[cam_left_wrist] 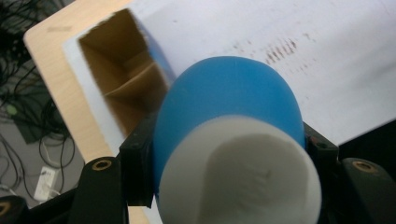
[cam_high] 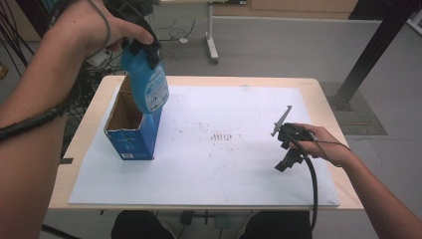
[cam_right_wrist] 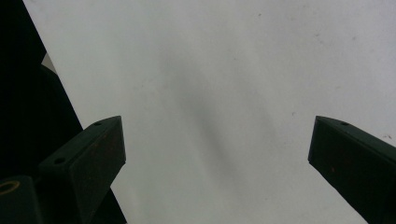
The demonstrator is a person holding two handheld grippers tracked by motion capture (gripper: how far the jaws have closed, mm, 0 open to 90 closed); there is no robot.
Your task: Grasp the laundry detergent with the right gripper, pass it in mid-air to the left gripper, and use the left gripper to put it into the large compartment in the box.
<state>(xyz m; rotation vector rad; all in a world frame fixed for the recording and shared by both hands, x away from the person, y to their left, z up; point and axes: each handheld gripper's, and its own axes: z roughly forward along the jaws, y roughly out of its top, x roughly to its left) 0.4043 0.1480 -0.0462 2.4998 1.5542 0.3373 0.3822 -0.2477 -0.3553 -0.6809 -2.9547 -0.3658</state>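
Blue plastic, rounded and glossy: that is the bottle with the white cap (cam_high: 149, 82), hanging in the air above the open top of the tall blue cardboard box (cam_high: 133, 130) near the far left corner of the table. The left gripper (cam_high: 142, 47) has its jaws clamped on the bottle just below the cap end, label facing out, base pointing down toward the box mouth. From the left gripper view the bottle (cam_left_wrist: 231, 116) sits squeezed between both black jaws, with the box's brown interior (cam_left_wrist: 126, 84) and a cardboard divider showing beyond it.

The box stands on the white sheet (cam_high: 224, 164) that covers the pale wooden table (cam_high: 328, 94). Over by the right edge, the right gripper (cam_high: 283, 144) rests low near the sheet with its jaws spread wide and nothing between them; the right gripper view confirms the gap over bare white sheet (cam_right_wrist: 210, 70).

The risk I see is the bottle's base catching the box's near wall or the divider on the way in, which could tip the narrow box. The grip is high on the bottle, so it might also swing or slip.

Hard to make out: the label's print, how deep the box goes, and whether anything already lies inside.
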